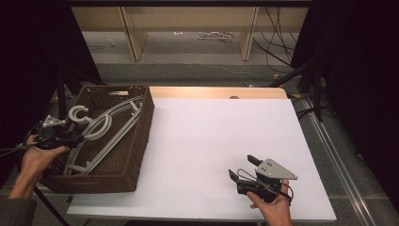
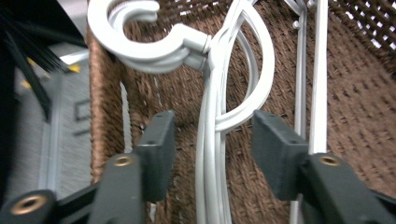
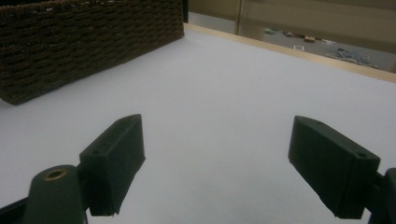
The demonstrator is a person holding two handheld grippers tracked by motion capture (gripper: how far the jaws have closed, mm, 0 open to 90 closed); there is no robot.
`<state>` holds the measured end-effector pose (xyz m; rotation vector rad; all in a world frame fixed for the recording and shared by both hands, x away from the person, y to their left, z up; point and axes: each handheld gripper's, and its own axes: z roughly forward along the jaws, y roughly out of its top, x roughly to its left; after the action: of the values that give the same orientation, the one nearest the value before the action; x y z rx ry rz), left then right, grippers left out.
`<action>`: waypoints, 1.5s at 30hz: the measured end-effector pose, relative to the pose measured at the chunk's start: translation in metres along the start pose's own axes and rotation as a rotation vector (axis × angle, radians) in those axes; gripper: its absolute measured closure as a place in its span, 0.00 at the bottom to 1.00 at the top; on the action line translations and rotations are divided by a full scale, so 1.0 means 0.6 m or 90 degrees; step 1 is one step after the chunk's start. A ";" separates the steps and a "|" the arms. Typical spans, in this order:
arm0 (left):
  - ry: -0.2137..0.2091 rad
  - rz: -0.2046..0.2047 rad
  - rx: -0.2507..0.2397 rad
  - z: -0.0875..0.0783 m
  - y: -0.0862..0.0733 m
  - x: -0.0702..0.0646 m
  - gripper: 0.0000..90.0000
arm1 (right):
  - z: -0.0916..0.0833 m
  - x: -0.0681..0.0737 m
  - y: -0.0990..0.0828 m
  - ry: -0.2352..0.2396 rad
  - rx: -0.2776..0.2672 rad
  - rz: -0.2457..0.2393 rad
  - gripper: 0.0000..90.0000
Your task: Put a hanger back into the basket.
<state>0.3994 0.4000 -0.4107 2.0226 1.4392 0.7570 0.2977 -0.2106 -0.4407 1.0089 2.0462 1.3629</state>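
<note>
Our left gripper [image 2: 212, 154] straddles the hangers [image 2: 215, 140] in the wicker basket [image 1: 141, 136], jaws apart; next, clamp. Right gripper [image 1: 243, 167] at 5 o'clock idles, jaws apart.

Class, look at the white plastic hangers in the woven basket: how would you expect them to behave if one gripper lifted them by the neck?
The hangers look like thin moulded plastic, so probably light and fairly stiff. Their smooth bars may slip between the left gripper pads. Several lie nested in the basket with hooks overlapping, so lifting one would likely drag its neighbours along.
</note>
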 end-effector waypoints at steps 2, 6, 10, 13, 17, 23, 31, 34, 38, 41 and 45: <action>0.013 -0.045 -0.015 -0.004 0.007 -0.006 0.47 | 0.000 0.000 -0.001 -0.001 0.002 0.000 0.21; 0.000 -0.047 -0.067 -0.028 0.027 -0.007 0.45 | 0.000 0.001 0.000 0.000 0.001 0.000 0.21; -0.029 -0.041 -0.105 -0.055 0.048 -0.025 0.41 | 0.000 0.000 0.000 0.000 -0.001 0.000 0.21; -0.051 -0.049 -0.123 -0.063 0.058 -0.042 0.38 | 0.000 0.001 0.000 -0.001 -0.003 -0.002 0.21; -0.076 -0.047 -0.134 -0.069 0.066 -0.060 0.35 | 0.000 0.001 0.000 -0.001 -0.003 0.001 0.22; -0.114 -0.051 -0.167 -0.084 0.077 -0.093 0.30 | 0.001 0.001 0.000 -0.001 -0.004 -0.001 0.21; -0.155 -0.045 -0.198 -0.094 0.078 -0.139 0.22 | 0.001 0.000 0.001 -0.005 -0.010 -0.009 0.21; -0.176 -0.044 -0.207 -0.094 0.077 -0.156 0.22 | 0.000 0.001 0.001 -0.001 -0.004 -0.001 0.21; -0.188 -0.036 -0.213 -0.097 0.080 -0.179 0.19 | 0.001 0.001 0.000 -0.002 -0.006 -0.001 0.21; -0.205 -0.032 -0.225 -0.102 0.084 -0.200 0.19 | 0.001 0.000 0.000 -0.004 -0.011 -0.007 0.21; -0.222 -0.025 -0.233 -0.107 0.087 -0.221 0.18 | 0.001 0.000 0.001 -0.003 -0.011 -0.008 0.21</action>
<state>0.3516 0.2654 -0.3471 1.7343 1.0521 0.5667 0.2982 -0.2103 -0.4406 0.9898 2.0312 1.3690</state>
